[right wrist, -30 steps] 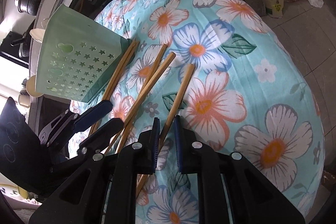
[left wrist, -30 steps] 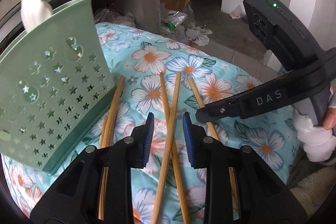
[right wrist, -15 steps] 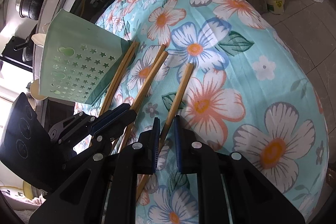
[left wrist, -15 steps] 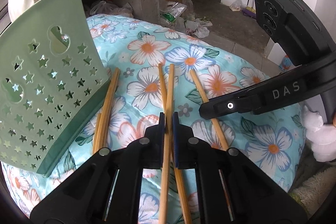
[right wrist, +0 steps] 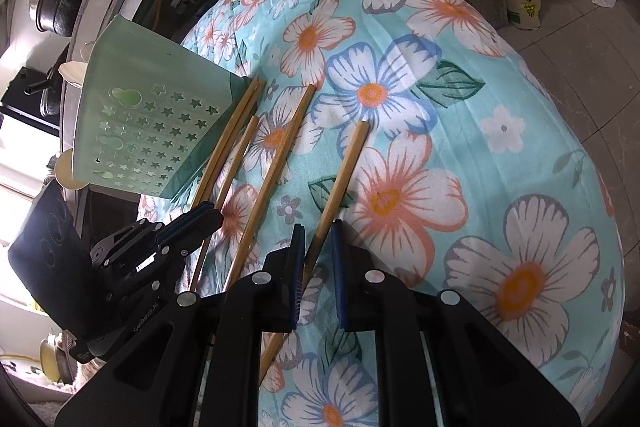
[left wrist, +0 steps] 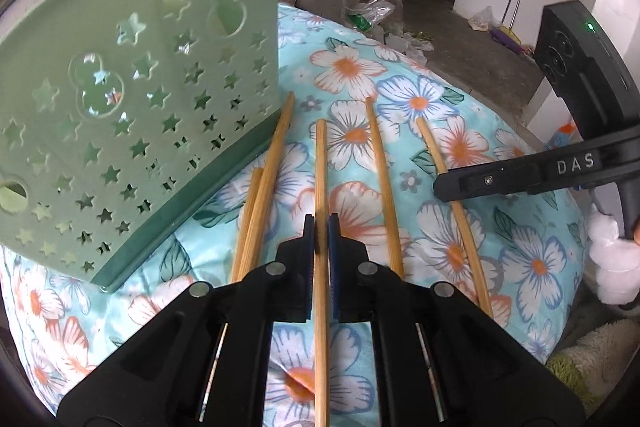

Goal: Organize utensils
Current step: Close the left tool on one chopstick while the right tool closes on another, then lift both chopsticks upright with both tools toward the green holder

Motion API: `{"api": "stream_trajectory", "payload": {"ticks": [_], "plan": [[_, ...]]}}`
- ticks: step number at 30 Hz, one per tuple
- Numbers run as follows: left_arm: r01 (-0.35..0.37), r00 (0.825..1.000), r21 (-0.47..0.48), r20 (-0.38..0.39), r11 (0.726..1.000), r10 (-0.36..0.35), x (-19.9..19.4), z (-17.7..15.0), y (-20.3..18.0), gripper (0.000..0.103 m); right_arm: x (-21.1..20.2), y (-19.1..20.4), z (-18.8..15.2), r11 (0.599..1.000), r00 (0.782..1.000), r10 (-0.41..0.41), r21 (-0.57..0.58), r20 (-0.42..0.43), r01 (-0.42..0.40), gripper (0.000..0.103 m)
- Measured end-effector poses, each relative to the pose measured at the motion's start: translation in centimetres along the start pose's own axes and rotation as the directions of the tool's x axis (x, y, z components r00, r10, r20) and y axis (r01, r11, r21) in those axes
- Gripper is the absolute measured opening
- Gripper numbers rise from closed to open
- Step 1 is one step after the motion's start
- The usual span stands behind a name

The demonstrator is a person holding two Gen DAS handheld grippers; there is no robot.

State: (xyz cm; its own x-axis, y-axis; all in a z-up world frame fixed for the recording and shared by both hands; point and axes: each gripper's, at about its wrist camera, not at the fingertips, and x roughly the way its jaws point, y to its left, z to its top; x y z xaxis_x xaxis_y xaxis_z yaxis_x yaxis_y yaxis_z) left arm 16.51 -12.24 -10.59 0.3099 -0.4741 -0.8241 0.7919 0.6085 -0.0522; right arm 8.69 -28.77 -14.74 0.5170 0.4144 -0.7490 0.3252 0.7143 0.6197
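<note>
We see a bench draped in a floral cloth, with a green star-punched utensil holder lying tipped on its side near the far left corner and bamboo chopsticks fanned out beside it. Two chopsticks lie together against the holder's base.

Our left gripper is clenched on one chopstick, which runs back between the fingers. Our right gripper straddles the chopstick nearest the right edge; the jaws stand slightly apart around it, so we cannot tell whether it is truly gripped.

We judge the main risk to be rolling: the cloth bulges and slopes away, and a thin round stick pinched near one end could pivot or slip out as it lifts. The free stick between the grippers lies close enough to be dragged along. The holder could slide when a tip pushes into its mouth.

The left view shows the pinch on the stick plainly, and the right gripper only from the side. The right view alone shows the gap at the right jaws and the cloth falling toward the floor.
</note>
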Motion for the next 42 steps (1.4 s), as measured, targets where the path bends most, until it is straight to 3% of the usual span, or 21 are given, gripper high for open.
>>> {"api": "stream_trajectory", "payload": {"ticks": [8, 25, 42], "plan": [[0.02, 0.999, -0.022, -0.026, 1.0, -0.021, 0.7, 0.1, 0.2, 0.006, 0.0, 0.0, 0.0, 1.0, 1.0, 0.0, -0.001, 0.0, 0.0, 0.012], [0.003, 0.998, -0.04, -0.058, 0.999, -0.006, 4.9, 3.6, 0.5, 0.006, 0.1, -0.6, 0.3, 0.999, 1.0, 0.021, 0.031, -0.004, -0.021, 0.012], [-0.113, 0.991, 0.003, -0.076, 0.994, 0.113, 4.5, 2.8, -2.7, 0.006, 0.1, 0.6, 0.0, 0.999, 0.999, -0.038, -0.022, -0.006, 0.038, 0.012]]}}
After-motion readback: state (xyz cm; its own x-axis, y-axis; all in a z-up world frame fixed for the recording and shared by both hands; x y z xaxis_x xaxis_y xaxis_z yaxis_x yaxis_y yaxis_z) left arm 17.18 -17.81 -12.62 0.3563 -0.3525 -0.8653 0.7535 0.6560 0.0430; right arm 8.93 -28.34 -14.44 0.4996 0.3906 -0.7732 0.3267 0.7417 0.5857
